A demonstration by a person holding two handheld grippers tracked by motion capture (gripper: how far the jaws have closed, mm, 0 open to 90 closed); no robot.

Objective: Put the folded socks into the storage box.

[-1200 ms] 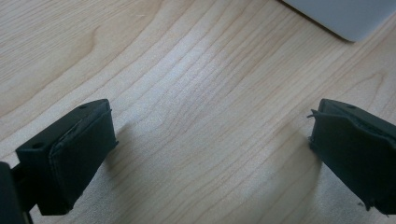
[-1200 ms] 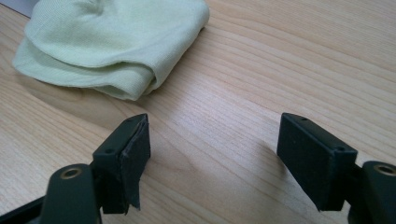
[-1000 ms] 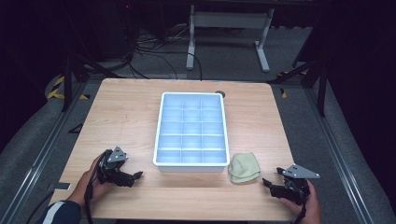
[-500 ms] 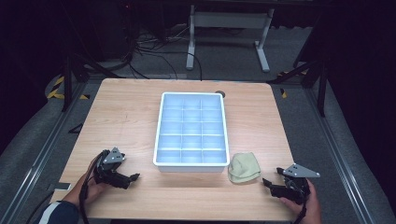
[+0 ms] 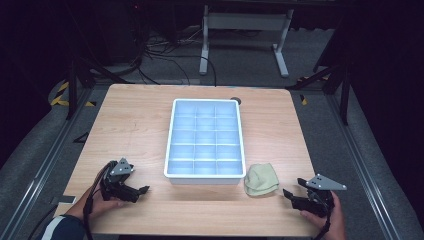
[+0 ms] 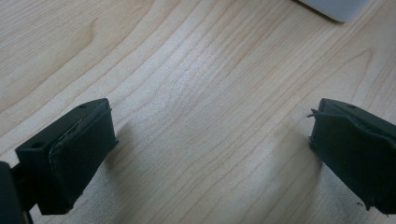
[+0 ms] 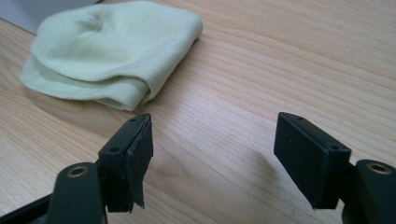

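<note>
A white tray (image 5: 171, 145) divided into several compartments sits mid-table. A folded pale green cloth (image 5: 261, 179) lies by its near right corner, and the right gripper view has the cloth (image 7: 107, 51) at upper left. My left gripper (image 5: 142, 190) rests low on the wood at the near left, held in a hand, jaws wide apart with bare table between them (image 6: 210, 135). My right gripper (image 5: 288, 194) sits at the near right, just right of the cloth, open and holding nothing (image 7: 212, 144).
The wooden table (image 5: 130, 125) has bare wood left and right of the tray. A white corner of the tray (image 6: 336, 7) shows at the top of the left gripper view. Cables and a metal stand (image 5: 245, 30) lie on the dark floor beyond.
The left hand and gripper have shifted slightly toward the near edge and turned a little. The right gripper and cloth stay where they were.
</note>
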